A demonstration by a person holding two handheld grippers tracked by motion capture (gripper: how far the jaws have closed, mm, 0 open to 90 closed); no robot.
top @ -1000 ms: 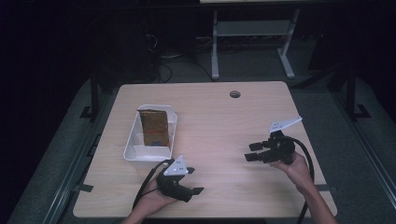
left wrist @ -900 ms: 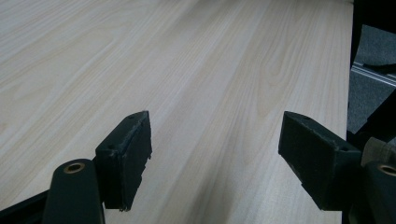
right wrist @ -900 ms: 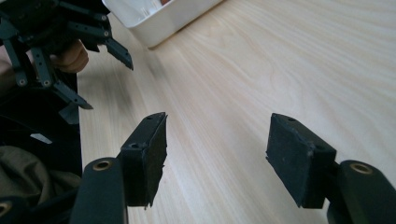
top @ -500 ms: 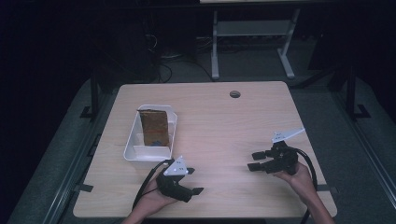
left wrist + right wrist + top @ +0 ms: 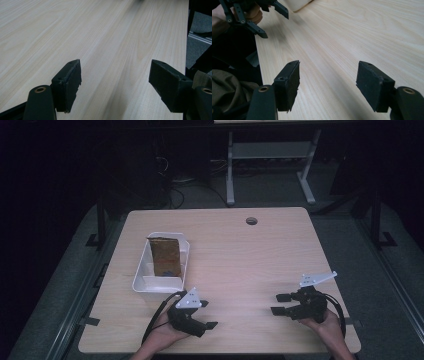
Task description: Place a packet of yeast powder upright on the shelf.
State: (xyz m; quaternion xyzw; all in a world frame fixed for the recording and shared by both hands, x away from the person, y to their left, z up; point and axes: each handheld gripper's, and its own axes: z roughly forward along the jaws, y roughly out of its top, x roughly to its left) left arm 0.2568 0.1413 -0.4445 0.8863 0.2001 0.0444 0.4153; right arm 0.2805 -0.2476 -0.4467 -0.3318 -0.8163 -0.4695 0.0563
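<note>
A white bin stands on the left half of the wooden table with a brown packet upright inside it. My left gripper rests near the front edge, just in front of the bin, open and empty; its own view has bare wood between the jaws. My right gripper sits low at the front right, also open and empty, jaws pointing left; in its own view only wood lies between the jaws, and the left gripper appears at the top left.
A round cable hole sits near the table's far edge. A metal frame stands on the floor beyond the table. Dark floor surrounds the table on all sides.
My right gripper has come down and back toward the front right edge of the table. The left gripper, the bin and the packet have stayed put.
</note>
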